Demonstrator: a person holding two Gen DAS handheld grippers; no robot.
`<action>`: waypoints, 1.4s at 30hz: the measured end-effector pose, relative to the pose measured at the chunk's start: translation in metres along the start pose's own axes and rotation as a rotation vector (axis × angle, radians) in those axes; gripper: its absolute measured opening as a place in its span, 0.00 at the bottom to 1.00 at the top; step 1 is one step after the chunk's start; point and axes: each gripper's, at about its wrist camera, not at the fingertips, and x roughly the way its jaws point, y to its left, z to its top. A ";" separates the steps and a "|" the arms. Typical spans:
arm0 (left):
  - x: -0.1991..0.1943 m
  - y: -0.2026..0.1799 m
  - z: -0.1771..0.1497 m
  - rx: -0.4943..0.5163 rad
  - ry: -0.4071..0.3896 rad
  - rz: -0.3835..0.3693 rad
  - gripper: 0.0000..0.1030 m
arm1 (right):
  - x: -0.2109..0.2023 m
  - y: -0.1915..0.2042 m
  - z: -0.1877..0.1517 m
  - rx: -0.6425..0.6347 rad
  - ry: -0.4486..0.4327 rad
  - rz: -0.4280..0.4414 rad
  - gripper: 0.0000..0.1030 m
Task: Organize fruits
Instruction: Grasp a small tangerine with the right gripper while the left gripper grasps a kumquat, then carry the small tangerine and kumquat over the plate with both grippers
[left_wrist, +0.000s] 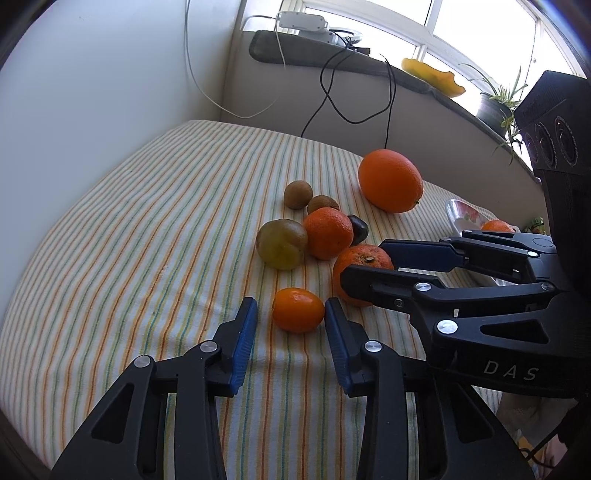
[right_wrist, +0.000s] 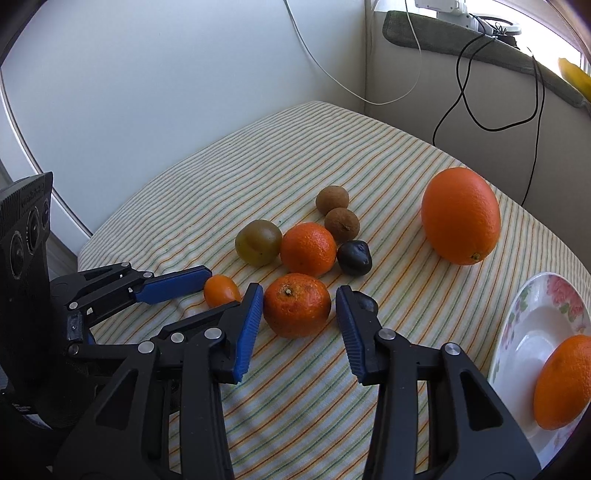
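Your left tool (left_wrist: 291, 325) brackets the small orange fruit (left_wrist: 297, 310), pads not yet pressing; your right tool (right_wrist: 300, 317) likewise straddles the tangerine (right_wrist: 296, 305), just beside the plate (right_wrist: 517, 314). Squeezing off-centre could roll either fruit away.

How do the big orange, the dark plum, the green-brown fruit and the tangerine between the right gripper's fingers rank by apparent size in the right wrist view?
1. big orange
2. tangerine, though it lies nearer the camera
3. green-brown fruit
4. dark plum
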 end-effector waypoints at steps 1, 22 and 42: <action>0.000 0.000 0.000 0.000 0.000 -0.002 0.34 | 0.001 0.001 0.000 -0.002 0.004 0.001 0.42; -0.007 0.001 0.000 0.005 -0.005 -0.022 0.26 | -0.003 -0.004 0.000 0.040 -0.006 0.030 0.39; -0.027 -0.028 0.005 0.042 -0.038 -0.094 0.26 | -0.050 -0.025 -0.019 0.119 -0.081 0.038 0.39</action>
